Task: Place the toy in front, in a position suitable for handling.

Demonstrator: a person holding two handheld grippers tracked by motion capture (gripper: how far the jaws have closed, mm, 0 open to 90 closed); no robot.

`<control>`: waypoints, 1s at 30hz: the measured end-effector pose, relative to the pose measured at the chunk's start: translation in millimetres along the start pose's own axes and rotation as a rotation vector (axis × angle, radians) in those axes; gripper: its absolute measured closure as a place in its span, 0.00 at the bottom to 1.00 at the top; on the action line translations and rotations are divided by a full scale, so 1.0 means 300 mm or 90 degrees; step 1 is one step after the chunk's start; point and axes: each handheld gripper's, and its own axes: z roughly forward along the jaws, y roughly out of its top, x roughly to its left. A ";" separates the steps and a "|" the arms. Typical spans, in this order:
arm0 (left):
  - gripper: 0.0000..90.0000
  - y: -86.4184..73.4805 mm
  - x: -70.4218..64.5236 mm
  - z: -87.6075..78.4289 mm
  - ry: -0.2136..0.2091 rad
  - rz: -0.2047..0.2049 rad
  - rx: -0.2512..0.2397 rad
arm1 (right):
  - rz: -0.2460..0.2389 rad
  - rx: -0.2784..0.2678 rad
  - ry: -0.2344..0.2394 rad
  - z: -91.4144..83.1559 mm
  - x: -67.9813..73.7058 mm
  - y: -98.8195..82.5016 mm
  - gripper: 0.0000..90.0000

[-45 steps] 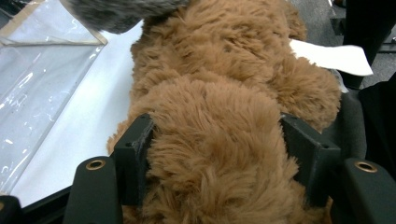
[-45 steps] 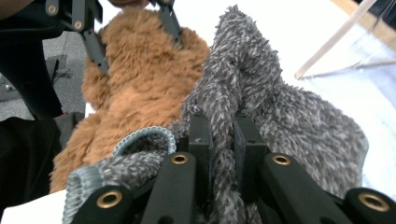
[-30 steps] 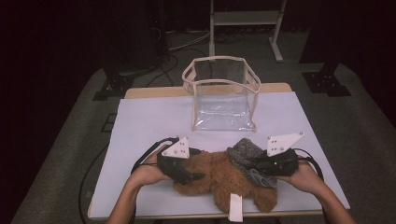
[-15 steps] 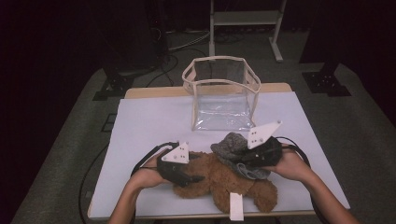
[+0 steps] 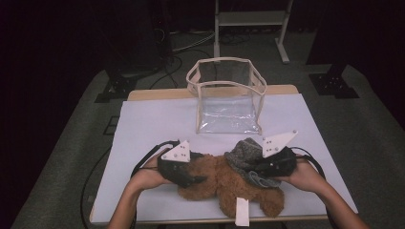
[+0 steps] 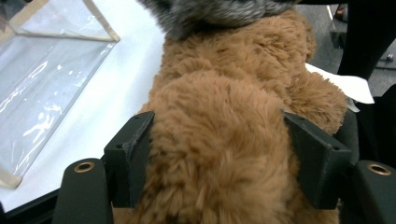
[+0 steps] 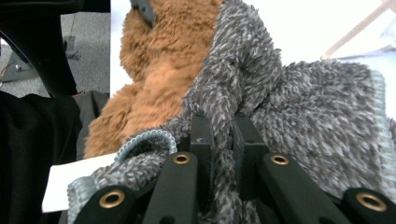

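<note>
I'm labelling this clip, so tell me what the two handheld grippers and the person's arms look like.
Both the left gripper and right gripper are black, each topped by a pale three-cornered plate with small dots and trailing a black cable. The jaws are blocky, with brass-ringed holes. Forearms are bare, no sleeves visible.

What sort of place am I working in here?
Probably a lab or studio set up for recording: a table under a white cover, dark surroundings, cables on the grey floor and a metal stand behind.

Left gripper [image 6: 219, 158] fingers [image 6: 128, 156] clamp the brown plush bear [image 6: 224, 121].
</note>
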 end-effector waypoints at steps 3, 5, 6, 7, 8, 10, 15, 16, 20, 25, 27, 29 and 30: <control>0.39 -0.006 -0.006 0.019 -0.013 0.007 0.006 | -0.006 0.005 0.001 0.000 0.006 0.009 0.89; 0.42 -0.006 -0.012 0.033 -0.015 0.015 0.009 | -0.022 0.009 -0.001 0.010 0.010 0.035 0.89; 0.42 -0.006 -0.013 0.036 -0.014 0.018 0.010 | -0.033 0.013 -0.002 0.018 0.012 0.051 0.89; 0.42 -0.006 -0.013 0.036 -0.014 0.018 0.010 | -0.043 0.018 -0.004 0.028 0.013 0.067 0.89; 0.42 -0.007 -0.013 0.036 -0.016 0.020 0.010 | -0.050 0.019 -0.003 0.039 0.014 0.083 0.89; 0.43 -0.010 -0.017 0.038 -0.016 0.021 0.008 | -0.059 0.017 0.009 0.068 0.013 0.110 0.89; 0.43 -0.013 -0.022 0.034 -0.013 0.022 0.010 | -0.073 0.020 0.028 0.109 0.006 0.148 0.89; 0.42 -0.013 -0.022 0.034 -0.015 0.020 0.009 | -0.064 0.017 0.030 0.101 0.003 0.144 0.89; 0.42 -0.007 -0.021 0.034 -0.014 0.021 0.010 | -0.034 0.002 -0.005 0.026 -0.041 0.090 0.89; 0.40 0.003 -0.013 0.037 -0.012 0.017 0.007 | 0.009 -0.016 -0.024 -0.051 -0.062 0.004 0.89; 0.38 0.010 -0.007 0.036 -0.013 0.017 0.009 | 0.010 -0.021 -0.026 -0.057 -0.054 -0.009 0.89; 0.36 0.016 -0.004 0.036 -0.015 0.014 0.011 | 0.012 -0.020 -0.024 -0.051 -0.044 -0.015 0.89; 0.35 0.017 -0.002 0.036 -0.016 0.013 0.013 | 0.011 -0.021 -0.021 -0.046 -0.041 -0.016 0.89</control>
